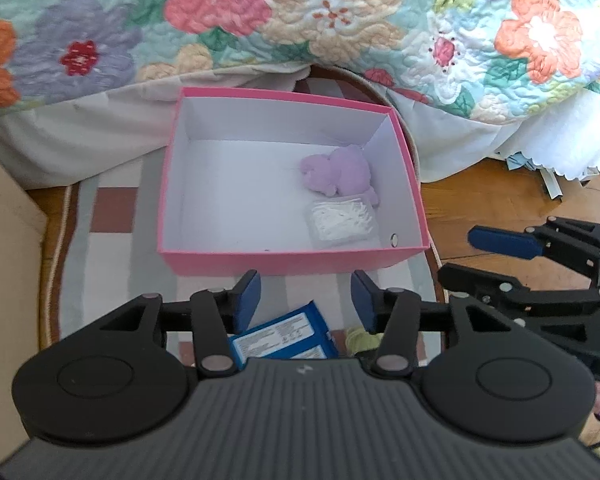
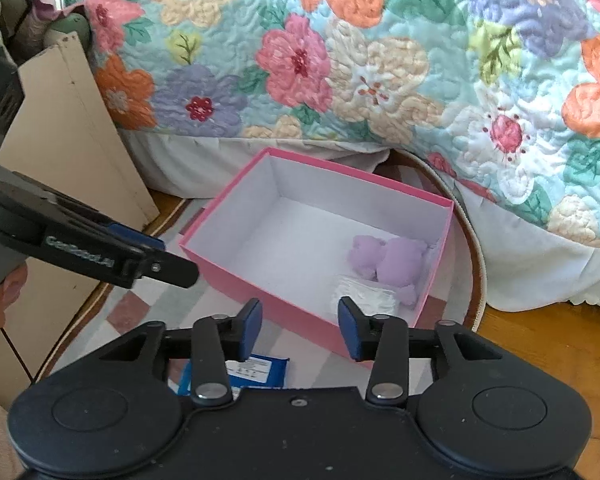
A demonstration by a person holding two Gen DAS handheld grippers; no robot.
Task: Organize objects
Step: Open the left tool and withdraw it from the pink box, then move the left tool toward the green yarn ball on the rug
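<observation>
Now, up above the rug:
Left gripper (image 1: 306, 300): jaws partly open, nothing between the pads, hanging over the striped rug (image 1: 112, 220) just in front of the pink box (image 1: 284, 260)
Right gripper (image 2: 300, 330): jaws partly open too, holding nothing, over the near right corner of the box
Pink box: open top, white inside, sitting on the rug close to the flowery quilt (image 1: 340, 20)
Already inside: purple plush toy (image 1: 338, 170) by the right wall, white packet (image 1: 340, 220) touching it on the near side; rest of the box floor bare
Still out: blue packet (image 1: 284, 336) lying flat on the rug, between the box and both grippers, partly hidden under the left gripper's body
Also out: a small yellow-green thing (image 1: 358, 338) just right of the blue packet, too hidden to name
Which way from the jaws: blue packet lies below and back toward the hand, not out in front, so probably a dip down and a pull back before any grab
Long side of the packet: slanting, running from near-left up to far-right in the left wrist view, so probably a small turn of the wrist to pinch across the short side
Nearer hand: left, most likely, as the packet sits right under it; right gripper sees it low and to its left (image 2: 256, 370)
Best guess at next step: pick up the blue packet, drop it in the bare left half of the box
</observation>
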